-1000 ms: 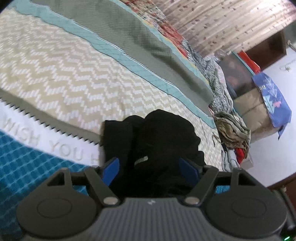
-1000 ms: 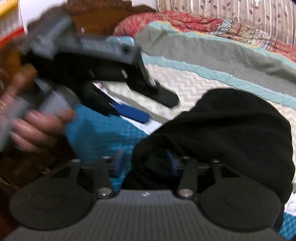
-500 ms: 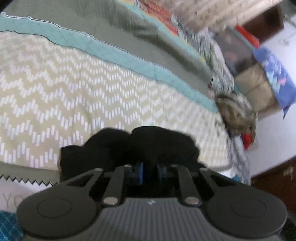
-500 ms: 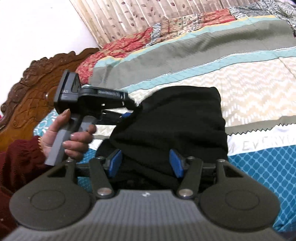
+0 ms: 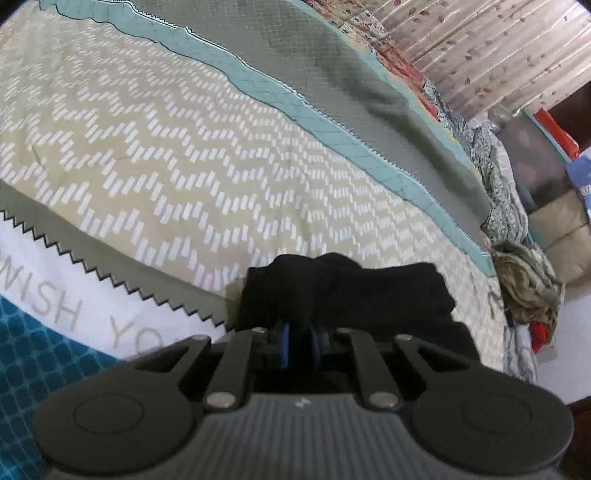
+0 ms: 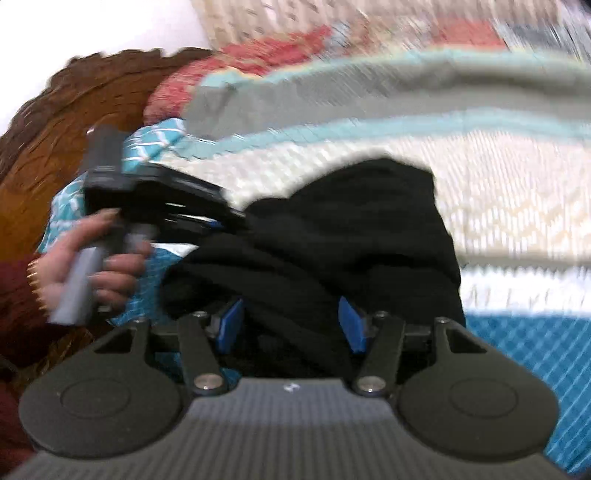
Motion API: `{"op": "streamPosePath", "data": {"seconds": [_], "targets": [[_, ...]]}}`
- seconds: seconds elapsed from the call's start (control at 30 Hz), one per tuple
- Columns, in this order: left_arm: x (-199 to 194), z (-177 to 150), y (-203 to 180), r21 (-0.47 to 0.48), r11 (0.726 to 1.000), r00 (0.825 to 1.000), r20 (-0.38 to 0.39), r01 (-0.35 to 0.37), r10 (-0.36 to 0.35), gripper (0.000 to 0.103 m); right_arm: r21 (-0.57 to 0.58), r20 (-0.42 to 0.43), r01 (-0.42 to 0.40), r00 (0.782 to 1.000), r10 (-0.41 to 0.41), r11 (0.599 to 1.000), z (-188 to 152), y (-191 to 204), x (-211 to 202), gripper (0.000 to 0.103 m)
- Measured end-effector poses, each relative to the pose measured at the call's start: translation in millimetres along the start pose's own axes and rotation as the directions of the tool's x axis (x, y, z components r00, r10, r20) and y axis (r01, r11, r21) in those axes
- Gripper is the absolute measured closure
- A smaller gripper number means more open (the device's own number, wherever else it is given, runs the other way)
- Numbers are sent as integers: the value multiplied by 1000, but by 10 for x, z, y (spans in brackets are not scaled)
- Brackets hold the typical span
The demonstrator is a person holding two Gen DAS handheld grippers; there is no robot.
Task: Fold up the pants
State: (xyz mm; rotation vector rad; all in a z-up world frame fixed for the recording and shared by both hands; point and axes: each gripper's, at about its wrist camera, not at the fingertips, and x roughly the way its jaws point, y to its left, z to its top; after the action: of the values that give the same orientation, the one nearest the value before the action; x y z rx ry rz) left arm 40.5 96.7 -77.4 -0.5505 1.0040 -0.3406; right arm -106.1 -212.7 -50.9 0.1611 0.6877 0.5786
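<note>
The left hand-held gripper [image 5: 300, 345] is clenched on the bundled black fabric pants [image 5: 343, 291] on the striped quilted bed [image 5: 177, 155]; the right hand-held gripper [image 6: 290, 326] straddles them, released.

A bed [image 5: 192, 155] fills the room, covered by a quilt [image 5: 332, 96] in beige chevron, teal, grey and blue bands. A carved wooden headboard [image 6: 55, 140] rises against a white wall [image 6: 92, 26]. Leaf-patterned curtains [image 5: 491, 48] hang behind, with piled clothes [image 5: 528, 288] at the bed's far edge.
</note>
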Motion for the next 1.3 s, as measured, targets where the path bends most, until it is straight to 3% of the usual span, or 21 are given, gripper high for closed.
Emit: {"op": "streamPosePath", "data": {"seconds": [0.1, 0.27, 0.3, 0.33, 0.37, 0.5, 0.53, 0.7, 0.8, 0.83, 0.87, 0.9, 0.97, 1.0, 1.03, 1.07, 1.17, 1.23, 1.3], "targets": [[-22, -2, -61, 37, 999, 1000, -10, -11, 11, 92, -94, 0, -35, 999, 36, 995, 76, 150, 11, 43], [-66, -37, -4, -1, 1000, 1000, -14, 3, -3, 92, -274, -64, -38, 998, 21, 961, 138, 413, 359, 46], [-83, -32, 0, 2, 1000, 1000, -15, 0, 0, 92, -313, -86, -22, 996, -5, 949, 117, 461, 421, 62], [-88, -30, -8, 6, 1000, 1000, -15, -6, 6, 92, -357, -115, -6, 993, -38, 934, 113, 482, 518, 88], [-85, -24, -16, 9, 1000, 1000, -14, -13, 13, 92, -376, -134, 11, 989, -66, 926, 92, 480, 554, 89], [-79, -18, 17, -9, 1000, 1000, -10, -11, 11, 92, -311, -205, -72, 979, 7, 948, 96, 452, 323, 92], [-75, -24, 24, -14, 1000, 1000, -11, -10, 9, 92, -302, -226, -86, 974, 16, 949, 51, 449, 253, 97], [-10, -49, -35, 15, 999, 999, -12, -32, 33, 91, -175, -289, -77, 957, 24, 981, -165, 219, 382, 97], [-64, -58, -88, 32, 997, 998, -2, -66, 66, 80, -76, -274, -101, 959, 76, 992, -183, 87, 449, 97], [-112, -60, -97, 34, 996, 996, -3, -85, 85, 64, -48, -269, -118, 958, 101, 992, -176, 57, 410, 94], [-183, -69, -102, 40, 994, 995, 7, -98, 98, 54, -23, -255, -138, 958, 127, 990, -157, 26, 331, 94], [-275, -85, -99, 48, 995, 996, 22, -92, 91, 53, 2, -236, -155, 960, 151, 988, -133, -14, 236, 88], [-455, -122, -53, 54, 997, 998, 44, -48, 45, 42, 69, -155, -195, 967, 204, 978, -47, -161, -58, 61], [-534, -154, -11, 50, 998, 998, 53, -31, 28, 36, 91, -100, -196, 974, 205, 976, -15, -228, -216, 35], [-590, -179, 26, 43, 999, 998, 57, -18, 16, 22, 114, -26, -183, 982, 187, 977, 5, -315, -403, 20], [-626, -205, 62, 36, 999, 998, 58, 1, -3, 11, 138, 39, -166, 986, 162, 976, 16, -410, -560, 18], [-586, -261, 146, 0, 997, 997, 24, 73, -73, 8, 250, 130, -96, 989, 64, 964, 16, -746, -769, 16], [-467, -286, 179, -38, 995, 995, -17, 97, -97, 6, 359, 123, -40, 992, -5, 933, -4, -989, -721, 15], [-341, -330, 167, -48, 991, 990, -54, 125, -127, 6, 433, 104, -52, 995, 8, 900, -39, -1165, -575, 15]]}}
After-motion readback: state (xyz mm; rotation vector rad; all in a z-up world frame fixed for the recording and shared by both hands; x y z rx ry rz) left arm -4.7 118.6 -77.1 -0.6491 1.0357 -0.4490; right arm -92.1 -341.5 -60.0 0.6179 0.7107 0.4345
